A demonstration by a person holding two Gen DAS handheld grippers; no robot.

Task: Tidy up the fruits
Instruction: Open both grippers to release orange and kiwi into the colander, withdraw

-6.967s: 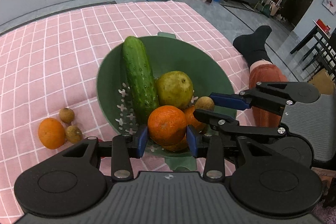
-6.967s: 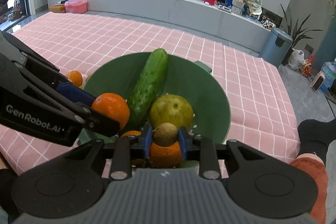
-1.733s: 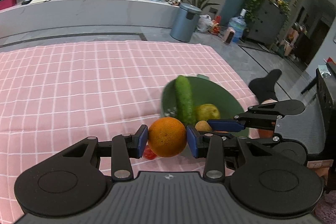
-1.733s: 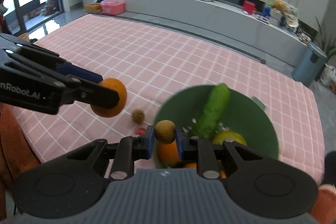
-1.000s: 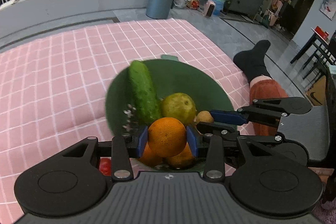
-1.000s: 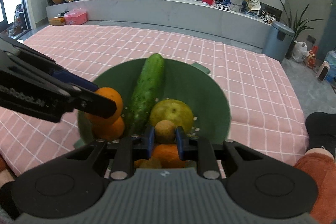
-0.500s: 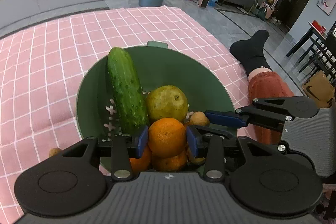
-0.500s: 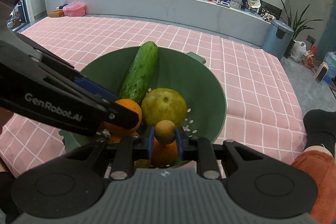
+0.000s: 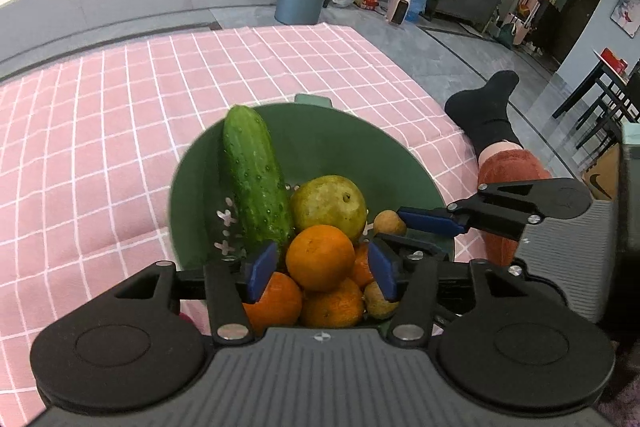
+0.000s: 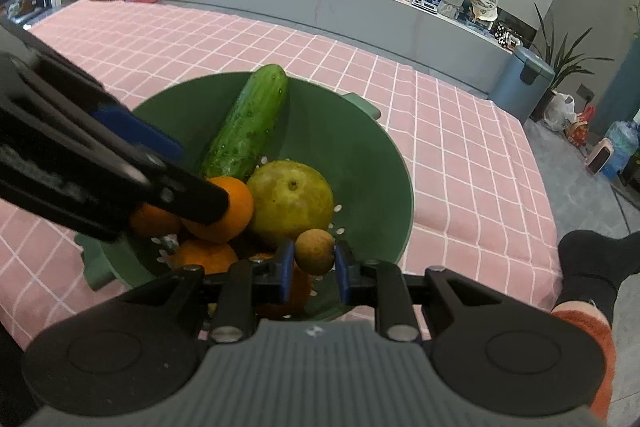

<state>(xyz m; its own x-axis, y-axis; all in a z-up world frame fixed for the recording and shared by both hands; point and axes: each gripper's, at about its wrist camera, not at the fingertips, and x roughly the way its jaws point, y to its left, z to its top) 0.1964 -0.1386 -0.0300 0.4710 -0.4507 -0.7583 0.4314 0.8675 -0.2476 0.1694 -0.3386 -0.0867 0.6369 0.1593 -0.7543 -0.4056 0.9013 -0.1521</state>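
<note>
The left tool (image 9: 322, 269) has just been opening, its pads standing clear of the orange (image 9: 320, 257) now resting on the fruit heap in the green bowl (image 9: 360, 151). The right tool (image 10: 314, 269) is clamped on a small brown fruit (image 10: 314, 251) over the bowl's near side. Perched so high, the orange may be nudged off and roll over the near rim if the pads are withdrawn carelessly. Free room is seen toward the bowl's far wall, beyond the cucumber (image 9: 254, 179).

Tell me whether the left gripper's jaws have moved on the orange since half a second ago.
Yes. The left gripper has just been opening: its pads have spread clear of the orange, which sits on the pile in the green colander.
</note>
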